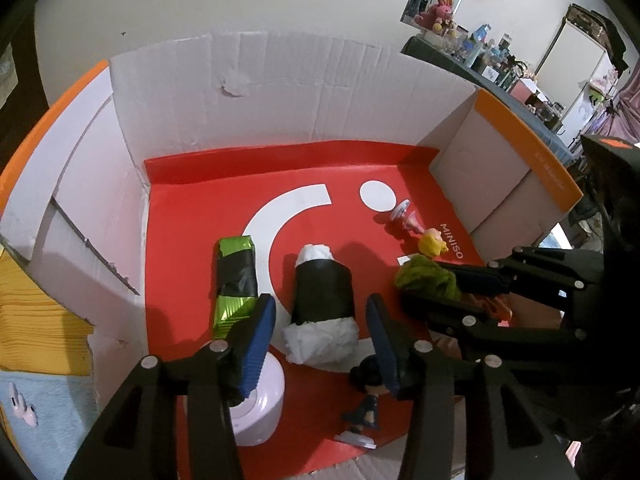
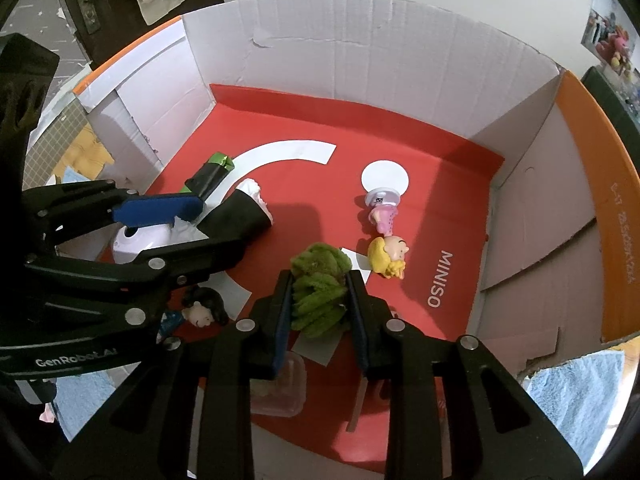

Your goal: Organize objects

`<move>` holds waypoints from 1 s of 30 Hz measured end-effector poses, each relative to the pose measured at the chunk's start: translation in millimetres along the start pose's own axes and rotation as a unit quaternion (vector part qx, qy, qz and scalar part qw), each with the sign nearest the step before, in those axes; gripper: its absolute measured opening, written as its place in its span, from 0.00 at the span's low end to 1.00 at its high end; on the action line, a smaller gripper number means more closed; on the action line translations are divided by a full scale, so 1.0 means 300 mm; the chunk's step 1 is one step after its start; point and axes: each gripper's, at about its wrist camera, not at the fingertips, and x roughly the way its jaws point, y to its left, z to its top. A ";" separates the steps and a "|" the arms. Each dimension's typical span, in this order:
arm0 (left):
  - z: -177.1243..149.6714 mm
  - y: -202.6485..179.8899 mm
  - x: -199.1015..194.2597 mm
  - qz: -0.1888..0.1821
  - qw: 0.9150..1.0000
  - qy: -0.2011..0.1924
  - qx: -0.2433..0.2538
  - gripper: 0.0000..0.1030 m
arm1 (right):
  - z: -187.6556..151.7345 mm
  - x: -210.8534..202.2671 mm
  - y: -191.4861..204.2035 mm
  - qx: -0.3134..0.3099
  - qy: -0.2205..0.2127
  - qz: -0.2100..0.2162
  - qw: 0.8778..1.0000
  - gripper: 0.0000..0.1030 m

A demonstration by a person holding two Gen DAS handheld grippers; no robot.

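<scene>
The right gripper (image 2: 320,292) clamps a green fuzzy ball (image 2: 318,292) over the red box floor (image 2: 440,208). The left gripper (image 1: 320,332) stands open around a black-wrapped roll (image 1: 322,292), pads clear; a blonde doll (image 2: 386,236) lies at two o'clock from the ball.

The left gripper (image 1: 320,320) points steeply down, its blue-padded jaws parted with a clear gap and pressing on nothing. The right gripper (image 2: 320,292) tilts down just beside it, its jaws drawn close and its pads (image 2: 285,312) squeezing a fuzzy green bundle (image 2: 318,292).
</scene>
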 end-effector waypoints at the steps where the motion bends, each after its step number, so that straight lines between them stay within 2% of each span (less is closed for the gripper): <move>1: 0.000 0.000 0.000 0.000 1.000 0.000 0.000 0.48 | -0.001 0.001 0.001 -0.001 0.000 0.000 1.000 0.26; 6: 0.000 0.001 -0.002 0.000 1.000 0.000 0.000 0.48 | -0.015 0.004 -0.006 -0.001 0.000 0.000 1.000 0.28; 15: 0.005 0.014 -0.020 0.001 1.000 -0.005 -0.004 0.53 | -0.008 -0.006 -0.022 0.001 -0.005 -0.005 1.000 0.42; 30: -0.019 0.015 -0.102 0.005 1.000 -0.022 -0.006 0.57 | -0.039 -0.074 0.014 -0.007 -0.018 -0.008 1.000 0.49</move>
